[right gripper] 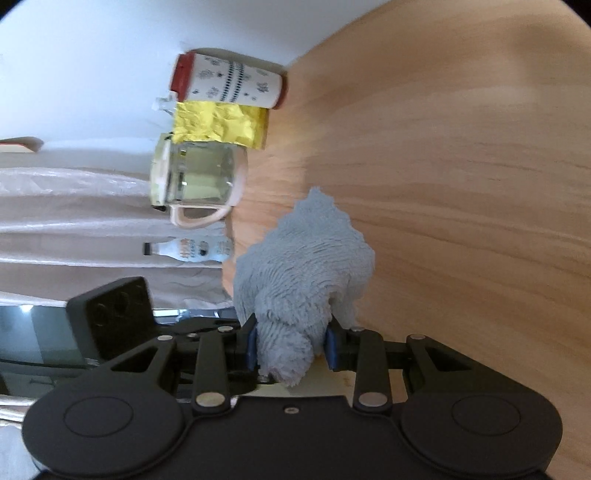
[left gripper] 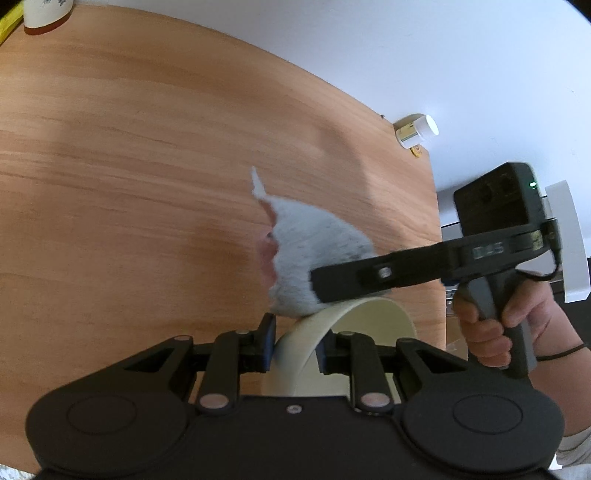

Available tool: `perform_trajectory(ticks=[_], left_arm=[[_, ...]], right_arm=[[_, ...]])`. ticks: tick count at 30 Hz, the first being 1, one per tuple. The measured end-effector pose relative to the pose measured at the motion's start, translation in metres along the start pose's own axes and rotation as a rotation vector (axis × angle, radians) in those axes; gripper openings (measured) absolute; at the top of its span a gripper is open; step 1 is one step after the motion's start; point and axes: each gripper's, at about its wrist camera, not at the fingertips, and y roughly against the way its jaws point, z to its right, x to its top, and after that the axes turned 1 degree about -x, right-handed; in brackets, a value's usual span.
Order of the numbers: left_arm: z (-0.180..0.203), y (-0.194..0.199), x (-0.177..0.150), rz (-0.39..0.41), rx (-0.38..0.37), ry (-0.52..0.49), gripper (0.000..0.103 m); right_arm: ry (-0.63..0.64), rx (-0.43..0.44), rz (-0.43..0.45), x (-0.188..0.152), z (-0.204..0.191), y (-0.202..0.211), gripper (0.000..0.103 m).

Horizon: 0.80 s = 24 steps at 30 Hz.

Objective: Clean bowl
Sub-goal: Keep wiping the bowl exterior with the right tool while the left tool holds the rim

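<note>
Bowl (left gripper: 354,332) cream, tilted on edge, fluffy grey cloth (left gripper: 314,258) against rim

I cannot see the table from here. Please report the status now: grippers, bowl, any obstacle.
Left gripper shut on bowl rim, bowl tilted. Right gripper shut on grey cloth, cloth against bowl rim. Nothing in the way; mugs far off.

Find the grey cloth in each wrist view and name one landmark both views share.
Left wrist view: grey cloth at centre, above the bowl rim, held by the right hand-held gripper.
Right wrist view: cloth low centre, pinched between blue pads.
Shared landmark: patterned mug.
</note>
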Motion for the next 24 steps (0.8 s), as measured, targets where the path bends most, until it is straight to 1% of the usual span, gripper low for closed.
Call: perform_trajectory(ticks=[4, 7, 10, 13, 16, 20, 24], left_arm=[[-0.002, 0.002, 0.0, 0.004, -0.001, 0.006, 0.021], [-0.006, 0.003, 0.001, 0.013, -0.007, 0.03, 0.021], [-0.012, 0.005, 0.002, 0.035, -0.018, 0.066, 0.021], [-0.017, 0.009, 0.002, 0.057, -0.029, 0.098, 0.021], [-0.021, 0.012, 0.002, 0.08, -0.04, 0.118, 0.021], [-0.02, 0.011, 0.005, 0.094, -0.043, 0.134, 0.021], [-0.021, 0.008, 0.005, 0.089, -0.044, 0.149, 0.022]], right_arm=[[-0.024, -0.062, -0.01, -0.001, 0.015, -0.004, 0.038], [-0.03, -0.088, 0.005, -0.003, 0.021, -0.004, 0.037], [-0.024, -0.065, 0.061, -0.007, 0.021, 0.007, 0.037], [-0.031, -0.001, 0.136, -0.014, 0.02, 0.03, 0.037], [-0.042, 0.041, 0.189, -0.022, 0.02, 0.046, 0.037], [-0.082, 0.043, 0.227, -0.032, 0.029, 0.055, 0.037], [-0.143, 0.056, 0.258, -0.042, 0.04, 0.05, 0.037]])
